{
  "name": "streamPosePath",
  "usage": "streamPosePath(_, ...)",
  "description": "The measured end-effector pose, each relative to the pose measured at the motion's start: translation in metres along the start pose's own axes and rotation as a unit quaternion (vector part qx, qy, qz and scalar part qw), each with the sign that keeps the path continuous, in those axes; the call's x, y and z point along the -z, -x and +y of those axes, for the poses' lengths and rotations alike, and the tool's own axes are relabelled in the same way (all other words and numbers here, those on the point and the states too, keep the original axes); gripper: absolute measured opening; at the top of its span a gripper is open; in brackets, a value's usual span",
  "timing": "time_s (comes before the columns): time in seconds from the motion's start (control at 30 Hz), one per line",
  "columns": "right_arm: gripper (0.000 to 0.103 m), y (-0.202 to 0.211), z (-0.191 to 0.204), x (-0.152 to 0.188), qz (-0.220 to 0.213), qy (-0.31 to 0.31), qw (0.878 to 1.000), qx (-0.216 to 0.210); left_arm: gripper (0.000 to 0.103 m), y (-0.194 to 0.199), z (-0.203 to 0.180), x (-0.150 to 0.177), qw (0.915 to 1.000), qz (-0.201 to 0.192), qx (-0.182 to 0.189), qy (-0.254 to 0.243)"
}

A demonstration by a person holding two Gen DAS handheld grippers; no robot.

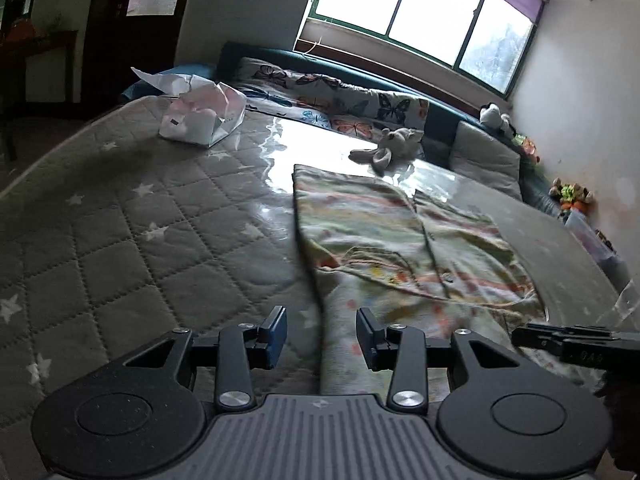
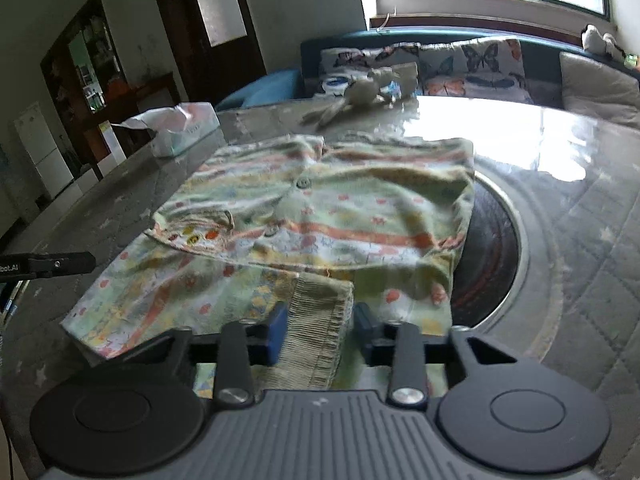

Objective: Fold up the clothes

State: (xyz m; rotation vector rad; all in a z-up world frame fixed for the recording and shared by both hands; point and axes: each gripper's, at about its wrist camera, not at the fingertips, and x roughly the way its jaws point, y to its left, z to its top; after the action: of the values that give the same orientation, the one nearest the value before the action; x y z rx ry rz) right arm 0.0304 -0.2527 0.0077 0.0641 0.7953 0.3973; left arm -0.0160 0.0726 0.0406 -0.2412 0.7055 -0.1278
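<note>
A small pale green garment (image 1: 404, 240) with orange stripes and prints lies partly folded on the quilted table cover; it also shows in the right wrist view (image 2: 320, 208). My left gripper (image 1: 322, 330) is open, its fingers astride the garment's near left edge. My right gripper (image 2: 318, 324) is open, with the ribbed green cuff (image 2: 320, 332) lying between its fingers. The right gripper's tip (image 1: 560, 340) shows at the right edge of the left wrist view, and the left gripper's tip (image 2: 52, 264) at the left edge of the right wrist view.
A tissue box (image 1: 200, 116) stands at the far left of the table, and a plush toy (image 1: 388, 146) lies at the back. A round dark recess (image 2: 492, 248) sits under the garment's right side. Butterfly-print cushions (image 1: 340, 100) line the sofa behind.
</note>
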Motion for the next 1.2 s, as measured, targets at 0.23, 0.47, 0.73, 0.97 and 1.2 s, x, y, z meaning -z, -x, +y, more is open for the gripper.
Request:
streamPosePath(0.23, 0.006, 0.021, 0.009, -0.009, -0.043, 0.024, 0.998, 0.027, 0.044, -0.006, -0.004, -0.004, 0.9991, 0.005, -0.008, -0.041)
streamPosePath(0.47, 0.007, 0.014, 0.012, -0.011, -0.04, 0.047, 0.997, 0.05, 0.044, -0.015, -0.011, 0.002, 0.9957, 0.015, -0.024, -0.088)
streamPosePath(0.73, 0.013, 0.025, 0.015, -0.012, -0.045, 0.065, 0.996, 0.035, 0.044, -0.009, -0.023, -0.001, 0.9934, 0.006, -0.006, -0.114)
streamPosePath(0.97, 0.028, 0.027, 0.034, 0.009, -0.006, 0.107, 0.994, -0.012, 0.044, -0.016, -0.037, 0.014, 0.9874, 0.021, 0.019, -0.156)
streamPosePath(1.2, 0.029, 0.043, 0.031, 0.028, 0.002, 0.116, 0.993, -0.004, 0.046, -0.007, -0.03, 0.034, 0.9828, 0.018, 0.015, -0.183)
